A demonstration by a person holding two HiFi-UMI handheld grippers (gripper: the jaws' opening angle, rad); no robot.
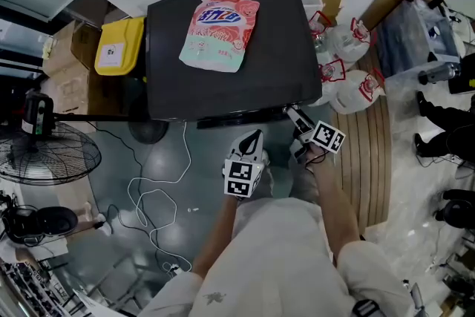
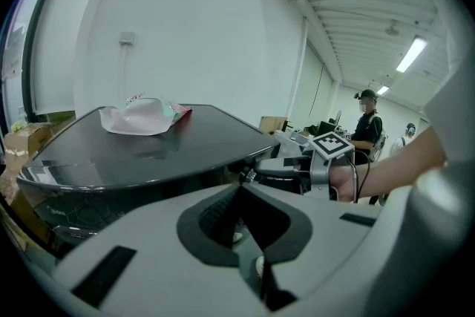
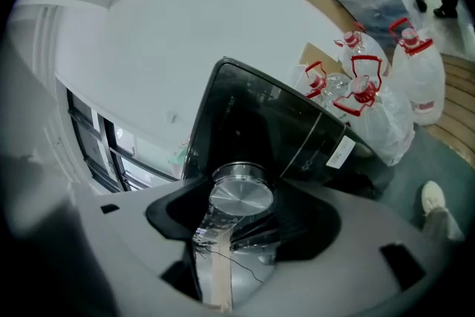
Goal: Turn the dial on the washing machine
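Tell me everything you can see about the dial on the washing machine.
The dial is a round silver knob with a flat brushed-metal face and a shiny rim. It stands out from the dark glossy front panel of the washing machine. The right gripper has its jaws closed on the dial's sides, one on each flank. No pointer or marking can be made out on its face. In the head view it is hidden below the machine's top edge and the gripper.

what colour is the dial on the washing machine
The dial is shiny silver metal, clearest in the right gripper view.
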